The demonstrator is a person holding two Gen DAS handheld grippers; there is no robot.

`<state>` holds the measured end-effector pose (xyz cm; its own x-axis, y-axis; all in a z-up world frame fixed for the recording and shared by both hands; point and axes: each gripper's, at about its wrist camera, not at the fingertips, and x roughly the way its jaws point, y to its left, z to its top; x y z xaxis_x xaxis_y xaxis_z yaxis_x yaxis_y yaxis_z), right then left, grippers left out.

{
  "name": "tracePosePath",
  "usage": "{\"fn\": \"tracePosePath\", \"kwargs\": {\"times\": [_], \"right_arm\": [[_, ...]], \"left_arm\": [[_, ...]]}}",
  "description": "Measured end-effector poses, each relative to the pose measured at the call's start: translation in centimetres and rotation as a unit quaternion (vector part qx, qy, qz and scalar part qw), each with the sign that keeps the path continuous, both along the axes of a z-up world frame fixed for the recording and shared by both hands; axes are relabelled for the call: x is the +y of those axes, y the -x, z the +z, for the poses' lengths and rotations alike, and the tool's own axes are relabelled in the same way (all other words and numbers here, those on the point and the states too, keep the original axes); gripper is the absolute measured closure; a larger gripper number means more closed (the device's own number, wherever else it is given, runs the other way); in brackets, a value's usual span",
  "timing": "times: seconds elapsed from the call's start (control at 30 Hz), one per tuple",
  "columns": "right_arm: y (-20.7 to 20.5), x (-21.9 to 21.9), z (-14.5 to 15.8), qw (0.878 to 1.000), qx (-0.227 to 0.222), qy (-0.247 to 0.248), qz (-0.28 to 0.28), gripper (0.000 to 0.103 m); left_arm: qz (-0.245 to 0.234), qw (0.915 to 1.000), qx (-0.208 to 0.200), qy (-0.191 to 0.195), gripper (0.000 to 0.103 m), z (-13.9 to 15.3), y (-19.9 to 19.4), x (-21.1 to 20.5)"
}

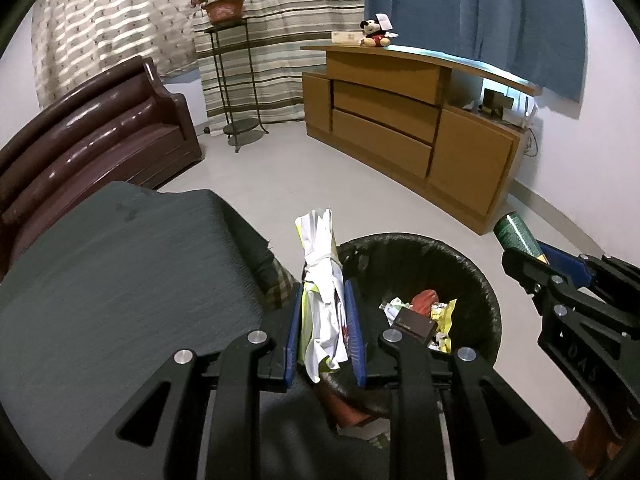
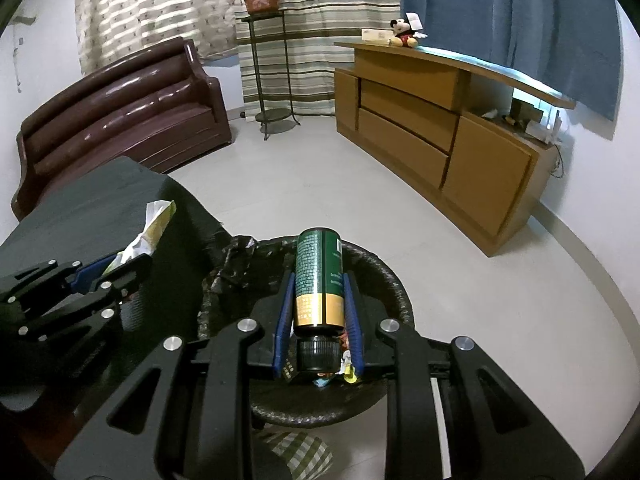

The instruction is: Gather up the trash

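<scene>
My left gripper is shut on a crumpled white and yellow wrapper, held upright just left of the rim of a black-lined trash bin. The bin holds several pieces of trash. My right gripper is shut on a green and gold bottle with a black cap, held over the bin. The right gripper also shows in the left wrist view with the bottle. The left gripper with the wrapper shows at the left of the right wrist view.
A table under a dark cloth stands left of the bin. A brown sofa, a metal plant stand and a wooden cabinet line the far side. Pale floor lies between. A checked cloth lies below.
</scene>
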<state>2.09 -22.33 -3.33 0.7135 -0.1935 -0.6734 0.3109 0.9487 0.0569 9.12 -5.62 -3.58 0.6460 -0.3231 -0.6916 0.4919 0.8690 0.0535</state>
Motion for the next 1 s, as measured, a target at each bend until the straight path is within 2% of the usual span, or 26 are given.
{"fn": "tracePosePath", "kwargs": {"times": [0.27,0.37,0.4,0.43,0.53,0.67,0.8,1.0], "right_arm": [[-1.1,-1.3,-0.9,1.000,0.007,-0.005,-0.011,0.080],[-1.5,-1.8,-1.4,1.000,0.013,-0.008,-0.014,0.077],[-1.6,-1.9,-1.6,1.000,0.015,-0.009,-0.015,0.073],[-1.7,-2.0,-1.7,1.000,0.016,-0.009,-0.016,0.068],[-1.7,-2.2,-1.9,1.000,0.018,-0.010,-0.018,0.066],[-1.6,-2.2,-1.9,1.000,0.019,-0.009,-0.020,0.063],[-1.1,-1.8,-1.5,1.000,0.014,-0.006,-0.023,0.056],[-0.1,-1.6,-0.8,1.000,0.007,-0.001,-0.026,0.053]], "left_arm": [[0.001,1.0000,0.000,-0.008,0.079,-0.7,-0.6,-1.2],[0.003,0.9999,0.007,-0.009,0.067,-1.0,-0.8,-1.2],[0.004,0.9999,0.011,-0.007,0.059,-1.1,-0.9,-1.2],[0.006,0.9999,0.011,-0.006,0.056,-1.1,-0.9,-1.1],[0.010,0.9999,0.010,-0.007,0.047,-1.2,-0.9,-1.2],[0.011,0.9999,0.012,-0.005,0.047,-1.0,-0.9,-1.2],[0.012,0.9998,0.013,-0.003,0.046,-0.8,-0.8,-0.9],[0.020,0.9997,0.012,-0.001,0.043,-0.3,-0.1,0.3]]}}
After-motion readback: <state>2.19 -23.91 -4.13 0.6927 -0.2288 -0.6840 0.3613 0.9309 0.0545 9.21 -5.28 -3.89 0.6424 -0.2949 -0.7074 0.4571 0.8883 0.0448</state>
